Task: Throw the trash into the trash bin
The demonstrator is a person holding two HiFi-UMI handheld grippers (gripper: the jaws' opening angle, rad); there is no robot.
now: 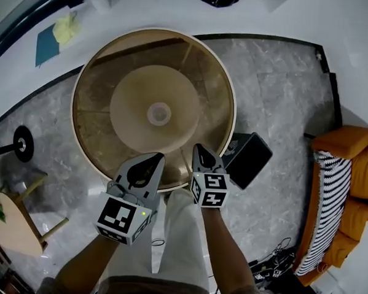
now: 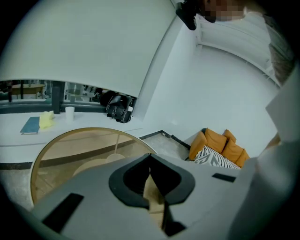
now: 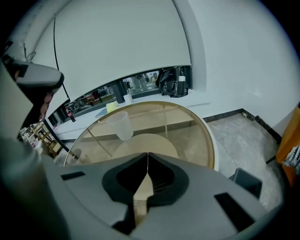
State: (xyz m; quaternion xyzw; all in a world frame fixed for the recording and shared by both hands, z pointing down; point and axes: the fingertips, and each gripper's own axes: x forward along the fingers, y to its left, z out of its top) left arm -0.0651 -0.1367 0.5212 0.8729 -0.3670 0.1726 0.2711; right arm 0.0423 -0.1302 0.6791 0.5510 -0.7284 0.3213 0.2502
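A translucent plastic cup [image 1: 159, 114] [image 3: 121, 124] stands upright near the middle of the round, brown-tinted glass table [image 1: 218, 77] [image 3: 197, 126]. A dark trash bin [image 1: 248, 159] [image 3: 246, 180] sits on the marble floor just right of the table's near edge. My left gripper [image 1: 156, 155] [image 2: 150, 155] hangs over the table's near rim with its jaws together and nothing between them. Close on its right, my right gripper [image 1: 198, 147] [image 3: 147, 153] is also shut and empty, a little left of the bin.
An orange sofa [image 1: 348, 182] [image 2: 220, 143] with a striped cushion stands at the right. A white ledge behind the table holds a blue book [image 1: 46, 45], a yellow cloth [image 1: 66, 28] and a black bag [image 3: 173, 84]. A small wooden table [image 1: 7, 226] and cables [image 1: 270, 264] lie nearby.
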